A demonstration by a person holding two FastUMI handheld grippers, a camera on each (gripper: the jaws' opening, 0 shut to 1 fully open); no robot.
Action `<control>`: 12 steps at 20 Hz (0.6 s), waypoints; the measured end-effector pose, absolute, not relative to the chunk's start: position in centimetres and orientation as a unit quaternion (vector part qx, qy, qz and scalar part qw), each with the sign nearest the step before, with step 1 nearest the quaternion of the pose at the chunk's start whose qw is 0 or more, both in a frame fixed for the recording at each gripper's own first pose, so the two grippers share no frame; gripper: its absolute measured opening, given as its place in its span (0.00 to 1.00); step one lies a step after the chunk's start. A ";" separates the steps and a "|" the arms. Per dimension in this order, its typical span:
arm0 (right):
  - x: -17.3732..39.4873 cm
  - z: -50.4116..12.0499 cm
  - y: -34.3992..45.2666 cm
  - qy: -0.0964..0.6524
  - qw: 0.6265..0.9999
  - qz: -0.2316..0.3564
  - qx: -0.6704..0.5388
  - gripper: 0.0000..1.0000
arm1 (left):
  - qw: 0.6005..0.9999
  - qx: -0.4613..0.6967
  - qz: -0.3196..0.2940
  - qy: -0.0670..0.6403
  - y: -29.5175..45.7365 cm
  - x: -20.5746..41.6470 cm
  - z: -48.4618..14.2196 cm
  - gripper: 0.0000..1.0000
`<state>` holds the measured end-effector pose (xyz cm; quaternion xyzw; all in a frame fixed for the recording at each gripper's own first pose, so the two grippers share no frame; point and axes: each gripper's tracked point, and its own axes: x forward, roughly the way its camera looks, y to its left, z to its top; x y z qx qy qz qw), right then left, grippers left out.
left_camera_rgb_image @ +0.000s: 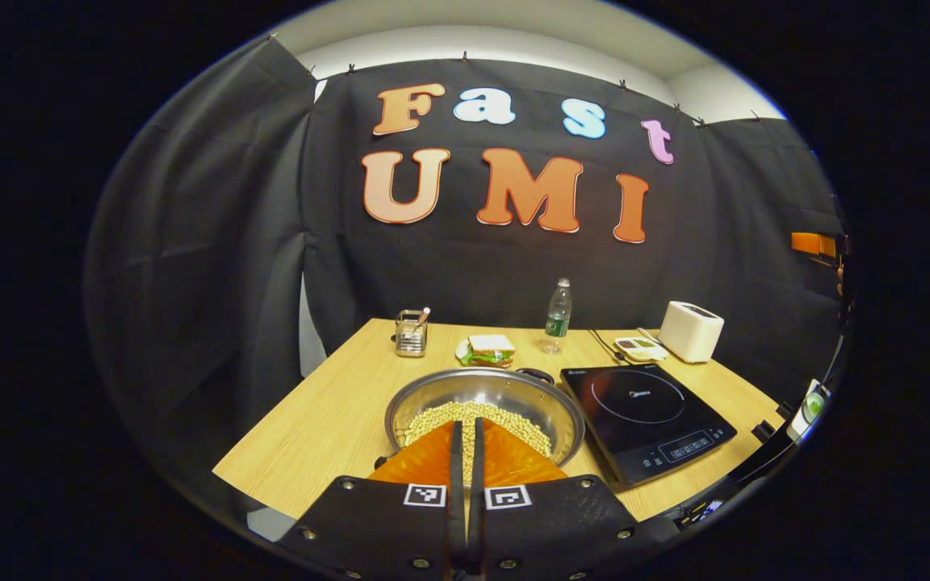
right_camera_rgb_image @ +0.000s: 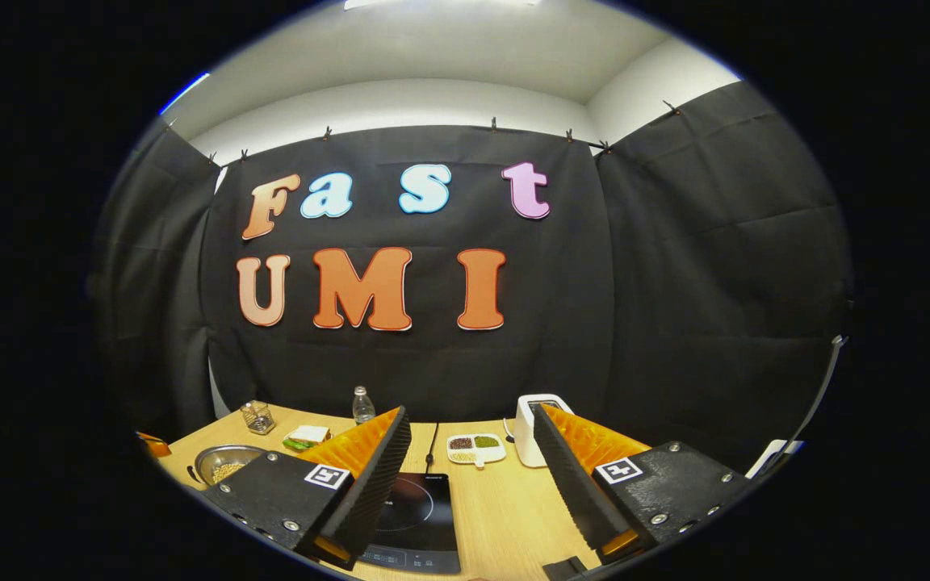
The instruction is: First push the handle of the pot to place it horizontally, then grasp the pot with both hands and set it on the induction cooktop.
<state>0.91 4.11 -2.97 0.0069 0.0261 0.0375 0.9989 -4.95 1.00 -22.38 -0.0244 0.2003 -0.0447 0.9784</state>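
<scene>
ITEM: pot (left_camera_rgb_image: pixel 484 403) — wide, shallow steel pan, approx. half full of pale beans. Stands on table (left_camera_rgb_image: pixel 328 411) just left of induction cooktop (left_camera_rgb_image: pixel 644 420), nearly touching its edge. One dark side handle (left_camera_rgb_image: pixel 536 374) shows at far rim; another small dark bit at near-left rim, prob. the 2nd handle, too small to tell.

HANDLING (judged): stiff metal, slick rim, load makes it fairly heavy; beans loose, will shift or spill if tilted. Best taken at the two handles, one gripper each, kept level. Polished wall likely to slip under the pads.

LEFT gripper (left_camera_rgb_image: pixel 465 440): fingers nearly together, narrow gap, nothing between them; tips hang over pot's near rim. Contact w/ pot cannot be told.

RIGHT gripper (right_camera_rgb_image: pixel 471 452): fingers spread wide, nothing held; raised above cooktop (right_camera_rgb_image: pixel 416 516), well apart from pot (right_camera_rgb_image: pixel 227 464).

SURFACE: light wood-grain table, flat, matte. Cooktop black glass, smooth, top bare.

ALSO ON TABLE: wire utensil holder (left_camera_rgb_image: pixel 411 332), sandwich on plate (left_camera_rgb_image: pixel 489 349), water bottle (left_camera_rgb_image: pixel 558 316), divided snack dish (left_camera_rgb_image: pixel 638 348), white toaster (left_camera_rgb_image: pixel 691 331), all toward far edge.

ROOM: booth w/ black cloth walls, white ceiling above.
</scene>
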 end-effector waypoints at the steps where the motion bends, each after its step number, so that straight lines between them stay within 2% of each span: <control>1: 1.0 -3.0 4.2 0.025 0.999 0.039 0.009 0.95 | 0.977 -0.025 -0.043 0.206 1.2 -5.1 -23.2 0.03; 12: 2.5 -3.9 4.7 0.032 0.999 0.039 0.019 0.95 | 0.951 -0.036 -0.030 0.307 1.6 -8.0 -33.1 0.02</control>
